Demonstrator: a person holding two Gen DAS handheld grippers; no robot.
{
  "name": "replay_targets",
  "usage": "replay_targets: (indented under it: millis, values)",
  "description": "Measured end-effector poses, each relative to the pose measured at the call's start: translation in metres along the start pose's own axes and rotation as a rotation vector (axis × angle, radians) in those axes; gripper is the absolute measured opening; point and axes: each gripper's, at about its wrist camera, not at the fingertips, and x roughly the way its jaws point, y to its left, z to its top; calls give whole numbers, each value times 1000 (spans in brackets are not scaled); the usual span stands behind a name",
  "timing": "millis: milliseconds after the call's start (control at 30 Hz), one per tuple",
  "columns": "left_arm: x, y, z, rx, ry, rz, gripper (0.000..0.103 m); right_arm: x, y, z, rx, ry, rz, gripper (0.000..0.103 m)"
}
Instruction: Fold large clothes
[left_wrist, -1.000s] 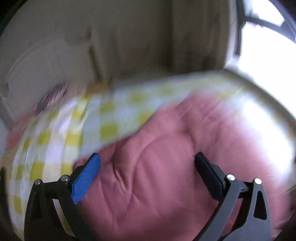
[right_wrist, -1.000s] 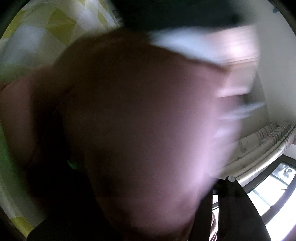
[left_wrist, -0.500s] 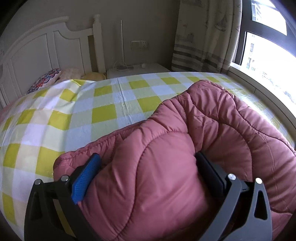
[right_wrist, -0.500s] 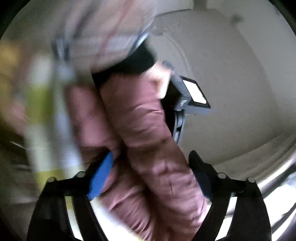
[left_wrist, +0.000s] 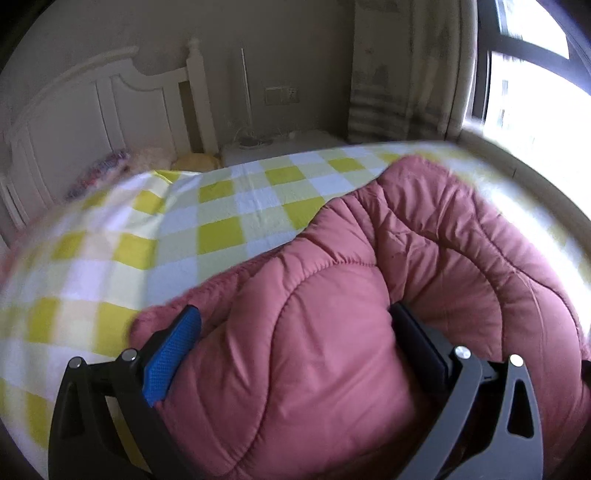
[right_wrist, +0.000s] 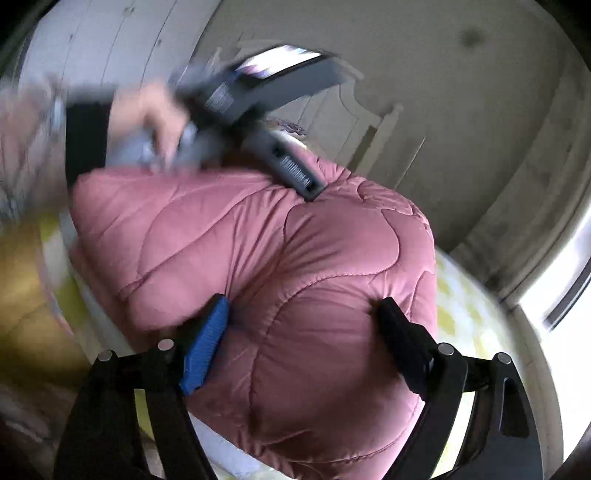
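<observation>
A puffy pink quilted jacket (left_wrist: 443, 240) lies bunched on a bed with a yellow and white checked sheet (left_wrist: 221, 232). My left gripper (left_wrist: 295, 314) stands wide open and pushed down over a thick roll of the jacket, which swells up between its fingers. In the right wrist view the same jacket (right_wrist: 221, 229) fills the middle. My right gripper (right_wrist: 303, 302) is open wide too, with a padded bulge between its blue and black fingers. Farther along the jacket, a person's hand (right_wrist: 155, 110) holds the left gripper's body (right_wrist: 280, 155).
A white headboard (left_wrist: 110, 103) and a patterned pillow (left_wrist: 107, 166) lie at the bed's far left. A white nightstand (left_wrist: 280, 144) sits behind the bed, by a striped curtain (left_wrist: 399, 92). A bright window (left_wrist: 535, 92) runs along the right.
The right gripper's jaws have spread wide and it has swung round to face the jacket, which now sits between its fingers. The left gripper has pushed deeper into the jacket roll.
</observation>
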Motion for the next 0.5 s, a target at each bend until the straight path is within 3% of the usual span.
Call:
replay_targets:
  millis: [100,133,167,200,267,333,367,467,500]
  values:
    - [-24,-9,16,69,96,193,101,1,-6,1,9,-4,7,86]
    - [-42,-9,23,24,105,261,101,3,-6,1,10,-8,2,86]
    - [-62,-10,29,-38,85,278,101,3,-6,1,8,-11,-6,86]
    - [-78,-11,32,-76,52,249,101,1,-8,0,8,-11,-9,86]
    - [-109,-22,33,-137,-42,114,101,5,-8,0,16,-11,-3,86]
    - [-111,-32,25,-180,-77,32,101,7,-4,-3,25,-18,0,86]
    - [-105,-35,19,-195,-84,39,101,9,2,-3,27,-23,2,86]
    - [-48,-27,-10,-222,-35,197,101,1,5,-3,46,-56,67,88]
    - [-31,-19,-23,-230,-62,189,101,0,4,-2,45,-49,85,89]
